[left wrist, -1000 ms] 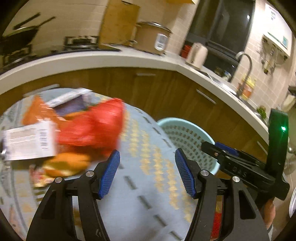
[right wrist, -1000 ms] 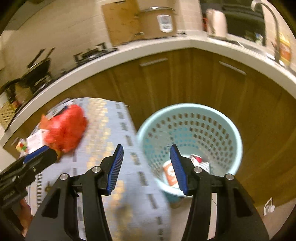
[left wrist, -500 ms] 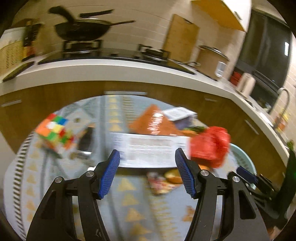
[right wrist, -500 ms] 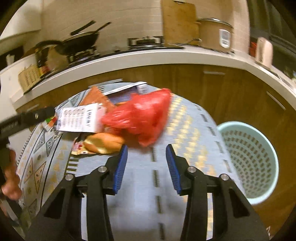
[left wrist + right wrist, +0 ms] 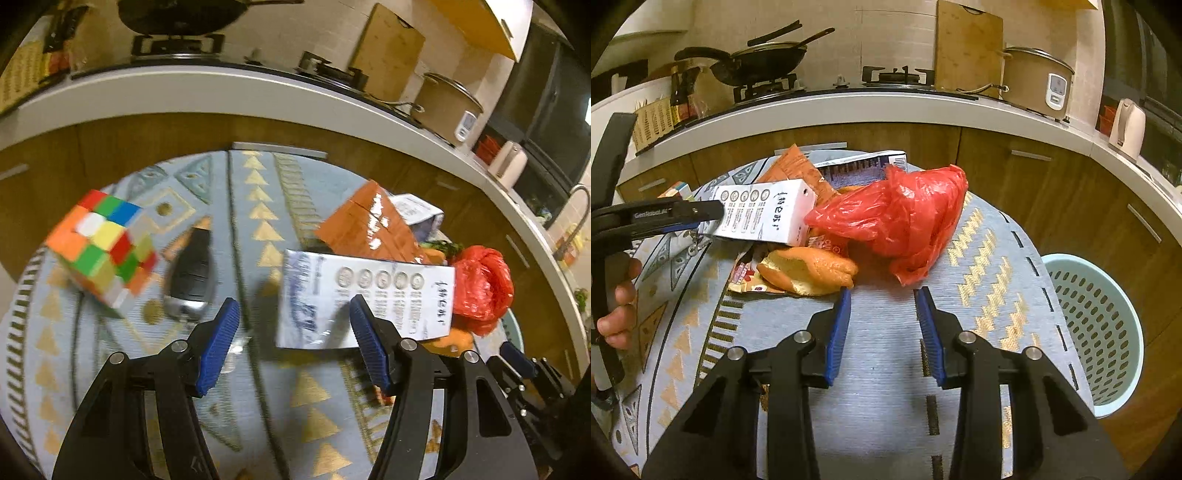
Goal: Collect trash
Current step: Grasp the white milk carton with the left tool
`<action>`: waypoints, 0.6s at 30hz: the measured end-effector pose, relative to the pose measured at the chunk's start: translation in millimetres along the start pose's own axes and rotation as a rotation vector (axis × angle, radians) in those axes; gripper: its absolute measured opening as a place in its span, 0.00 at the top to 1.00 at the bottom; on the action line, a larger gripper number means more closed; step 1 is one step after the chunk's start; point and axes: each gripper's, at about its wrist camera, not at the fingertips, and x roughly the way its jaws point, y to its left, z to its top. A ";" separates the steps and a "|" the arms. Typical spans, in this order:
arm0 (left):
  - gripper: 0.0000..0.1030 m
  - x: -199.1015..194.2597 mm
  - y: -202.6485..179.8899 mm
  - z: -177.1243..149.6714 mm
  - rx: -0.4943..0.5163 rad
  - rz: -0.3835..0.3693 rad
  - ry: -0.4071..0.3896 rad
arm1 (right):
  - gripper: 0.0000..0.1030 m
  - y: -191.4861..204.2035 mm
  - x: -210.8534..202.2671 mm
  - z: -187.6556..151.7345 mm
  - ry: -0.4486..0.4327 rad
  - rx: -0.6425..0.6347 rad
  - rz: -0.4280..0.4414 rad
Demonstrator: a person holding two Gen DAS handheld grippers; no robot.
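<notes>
1. Two grippers are over a round table covered in a grey patterned cloth [image 5: 886, 354], both with nothing between their blue pads.
2. Left gripper [image 5: 293, 325] has its jaws spread wide, hovering at the near edge of a white printed carton [image 5: 369, 299]; its right pad overlaps the carton's lower edge in the left wrist view, but I cannot tell if it touches.
3. Right gripper [image 5: 882, 295] has its jaws parted more narrowly, just in front of a crumpled red plastic bag [image 5: 897, 218] and a bread roll [image 5: 809, 269] lying on a printed wrapper.
4. Behind the carton lie an orange packet [image 5: 369, 225] and a purple-and-white box [image 5: 860, 168].
5. Left of the pile sit a colour cube [image 5: 103, 251] and a dark car key [image 5: 192, 277].
6. One pale blue perforated basket [image 5: 1108, 332] stands on the floor beside the table's right edge.
</notes>
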 end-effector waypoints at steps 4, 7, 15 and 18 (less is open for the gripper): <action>0.42 -1.5 -15.0 -12.7 0.028 -0.071 0.030 | 0.67 -2.3 0.0 0.2 -0.002 0.012 0.008; 0.42 -8.1 -28.2 -24.0 0.054 -0.127 0.046 | 0.67 -5.2 -0.9 0.1 -0.006 0.027 0.021; 0.41 -36.5 -65.1 -51.5 0.104 -0.338 0.086 | 0.67 -10.8 -3.1 -0.7 -0.018 0.059 0.033; 0.40 -46.3 -78.2 -60.8 0.164 -0.354 0.092 | 0.67 -13.4 -2.2 -0.7 -0.013 0.074 0.043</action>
